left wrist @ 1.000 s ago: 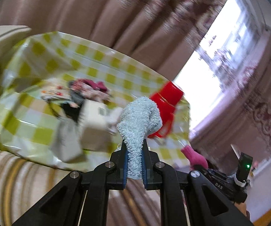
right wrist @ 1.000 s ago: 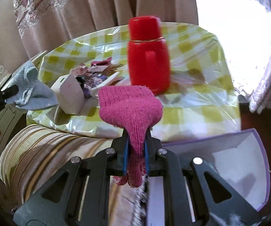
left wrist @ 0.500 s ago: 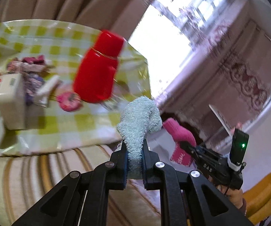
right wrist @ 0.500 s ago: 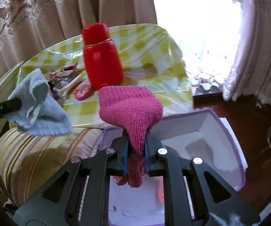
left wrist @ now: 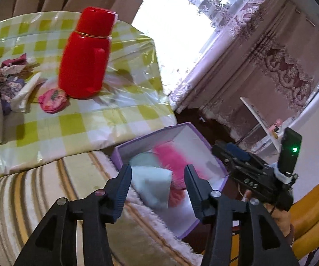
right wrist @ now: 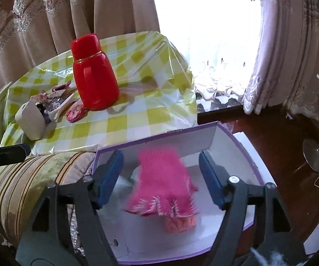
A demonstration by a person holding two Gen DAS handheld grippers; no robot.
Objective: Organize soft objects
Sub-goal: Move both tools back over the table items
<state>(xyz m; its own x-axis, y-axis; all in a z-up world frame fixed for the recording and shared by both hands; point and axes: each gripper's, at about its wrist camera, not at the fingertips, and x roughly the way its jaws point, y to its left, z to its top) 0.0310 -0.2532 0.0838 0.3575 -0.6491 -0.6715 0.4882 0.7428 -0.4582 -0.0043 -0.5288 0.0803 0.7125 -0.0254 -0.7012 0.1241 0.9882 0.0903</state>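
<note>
Between the opening jaws of the left gripper [left wrist: 157, 182], low in the frame, a pale blue cloth [left wrist: 153, 185] appears blurred and untouched by the pads, over the purple box [left wrist: 137, 143]. Lower centre of the right view, the right gripper [right wrist: 160, 177] also opens; the pink knitted glove [right wrist: 163, 181] is blurred between its jaws, free, above the box's white floor. Upper left, a red thermos [right wrist: 94, 75] stands on the checked tablecloth [right wrist: 137, 119].

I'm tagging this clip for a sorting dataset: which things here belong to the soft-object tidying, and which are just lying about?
Part of the job:
- pink knit sock, dropping between the opening right gripper jaws
- pale blue sock, released by the opening left gripper
- purple box

Just lying about:
- red flask
- white carton
- small pink pouch
- checked tablecloth
</note>
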